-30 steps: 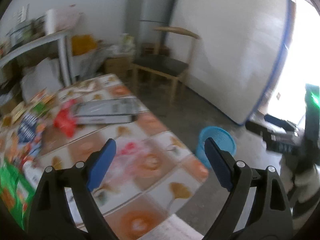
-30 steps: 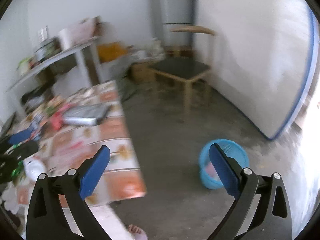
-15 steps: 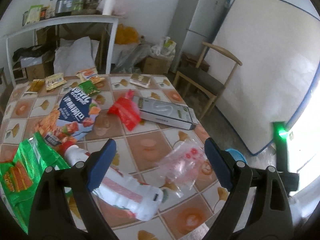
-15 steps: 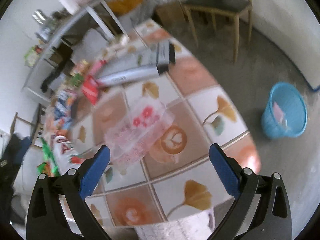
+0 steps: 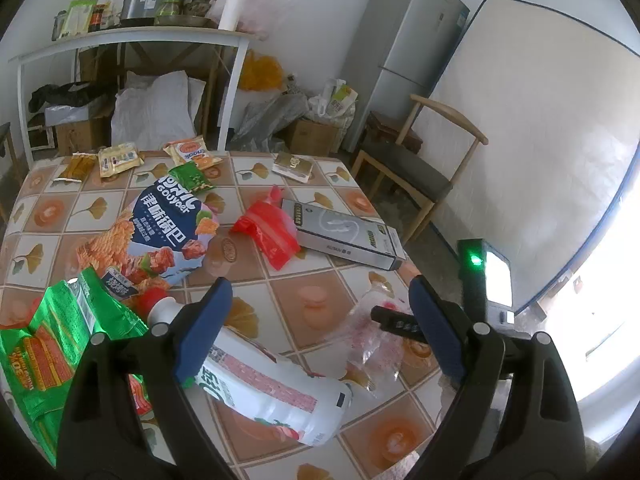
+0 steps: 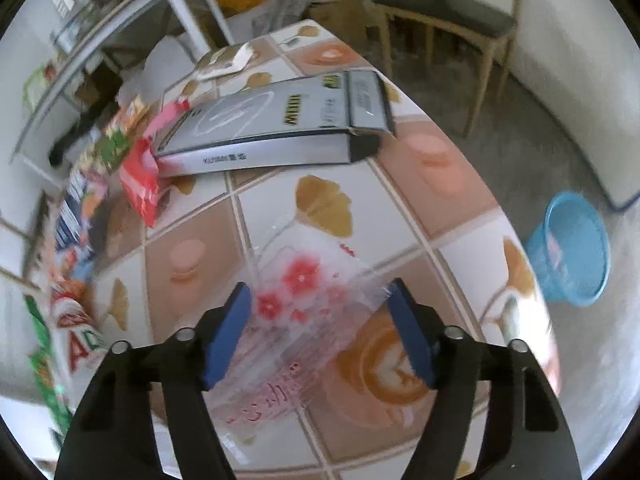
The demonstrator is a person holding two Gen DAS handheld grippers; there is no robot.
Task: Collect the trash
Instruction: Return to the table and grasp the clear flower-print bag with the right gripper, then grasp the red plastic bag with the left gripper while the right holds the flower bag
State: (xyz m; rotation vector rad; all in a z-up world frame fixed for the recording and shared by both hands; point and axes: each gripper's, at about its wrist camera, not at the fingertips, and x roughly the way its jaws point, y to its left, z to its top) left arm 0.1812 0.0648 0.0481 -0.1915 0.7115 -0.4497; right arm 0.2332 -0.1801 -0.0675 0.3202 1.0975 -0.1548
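Only the right wrist view shows the blue wastebasket [image 6: 570, 248] on the floor, right of the tiled table [image 6: 440, 176]. There the right gripper [image 6: 320, 320], its jaws just closing, straddles a clear flower-printed wrapper [image 6: 304, 304] near the table's near edge, pads not visibly pressing. The left gripper [image 5: 320, 324] gapes apart over a white drink bottle [image 5: 264, 384], with the grey box [image 5: 344, 236] and red bag [image 5: 268, 232] farther off.

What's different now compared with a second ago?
The right gripper swung from facing the room down over the table; its jaws have just been closing around the clear flowered wrapper, not yet pinching it. The left gripper turned toward the table, open. The trash lies unmoved.
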